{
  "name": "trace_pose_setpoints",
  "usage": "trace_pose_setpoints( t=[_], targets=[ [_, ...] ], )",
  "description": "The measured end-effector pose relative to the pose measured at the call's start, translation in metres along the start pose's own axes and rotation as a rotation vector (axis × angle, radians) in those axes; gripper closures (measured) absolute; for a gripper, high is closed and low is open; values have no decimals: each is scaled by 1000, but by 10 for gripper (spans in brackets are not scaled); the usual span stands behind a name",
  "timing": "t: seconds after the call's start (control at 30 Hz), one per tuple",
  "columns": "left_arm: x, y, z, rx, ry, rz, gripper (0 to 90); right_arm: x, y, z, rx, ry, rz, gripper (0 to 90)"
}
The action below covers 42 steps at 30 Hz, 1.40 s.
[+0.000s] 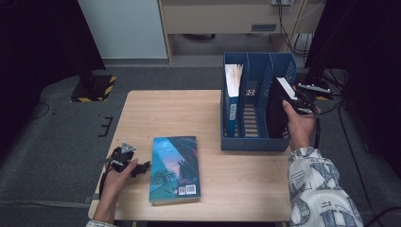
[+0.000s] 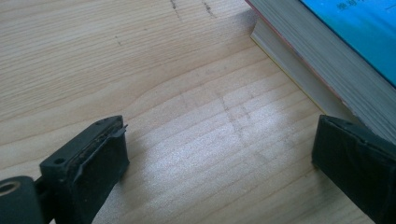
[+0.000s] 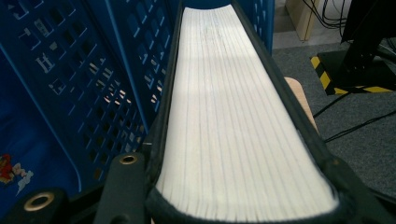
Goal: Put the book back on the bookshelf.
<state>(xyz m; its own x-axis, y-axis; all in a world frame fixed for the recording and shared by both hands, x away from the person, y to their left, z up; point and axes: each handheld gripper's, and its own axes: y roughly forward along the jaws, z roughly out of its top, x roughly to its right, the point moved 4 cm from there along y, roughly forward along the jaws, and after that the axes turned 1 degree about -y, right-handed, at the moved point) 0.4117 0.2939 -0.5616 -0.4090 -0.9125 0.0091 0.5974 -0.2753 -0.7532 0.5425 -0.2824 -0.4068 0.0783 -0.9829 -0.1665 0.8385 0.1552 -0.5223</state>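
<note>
Black-covered book (image 1: 280, 106) stands upright in the right-hand compartment of the blue file rack (image 1: 255, 142), its white page edge facing up. The right gripper (image 1: 297, 105) pinches it near the top — in the right gripper view the two black jaws sit against either cover, with the page block (image 3: 233, 121) running away between them. The person's right hand (image 1: 299, 126) holds the gripper just beside the rack's right wall, a patterned sleeve (image 1: 317, 189) below it.

A second book with a blue spine (image 1: 232, 97) stands in the rack's left compartment; the middle compartment looks empty of books as far as the high view shows.

Left gripper (image 1: 124, 158) rests low at the near-left part of the wooden table (image 1: 161, 109), held by the left hand (image 1: 118, 177). Its jaws are spread wide with nothing between them — only bare wood grain shows in the gap in the left gripper view.

A teal-covered book (image 1: 174, 168) lies flat on the table just beside the left gripper, cover up; its page edge (image 2: 322, 70) passes close by the gripper's one jaw, not touching as far as can be told.
</note>
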Motion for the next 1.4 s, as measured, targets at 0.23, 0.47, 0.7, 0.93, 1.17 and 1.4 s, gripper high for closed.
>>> trace_pose_setpoints(
  t=[0.23, 0.47, 0.7, 0.93, 1.17, 1.4],
  targets=[
    [0, 0, 0, 0, -1, 1, 26, 3, -4, -4, -11, 30, 4, 494],
    [0, 0, 0, 0, -1, 1, 26, 4, -8, -3, -1, 10, -3, 483],
    [0, 0, 0, 2, -2, 1, 25, 2, -7, -1, -12, 2, -16, 505],
    [1, 1, 0, 2, -2, 1, 25, -5, -6, 5, -20, -36, -8, 527],
    [0, 0, 0, 2, 0, -1, 26, -14, 3, 14, -7, -65, -28, 528],
    [0, 1, 0, 3, 0, -1, 26, -16, 17, 27, -1, -78, -37, 528]
  ],
)
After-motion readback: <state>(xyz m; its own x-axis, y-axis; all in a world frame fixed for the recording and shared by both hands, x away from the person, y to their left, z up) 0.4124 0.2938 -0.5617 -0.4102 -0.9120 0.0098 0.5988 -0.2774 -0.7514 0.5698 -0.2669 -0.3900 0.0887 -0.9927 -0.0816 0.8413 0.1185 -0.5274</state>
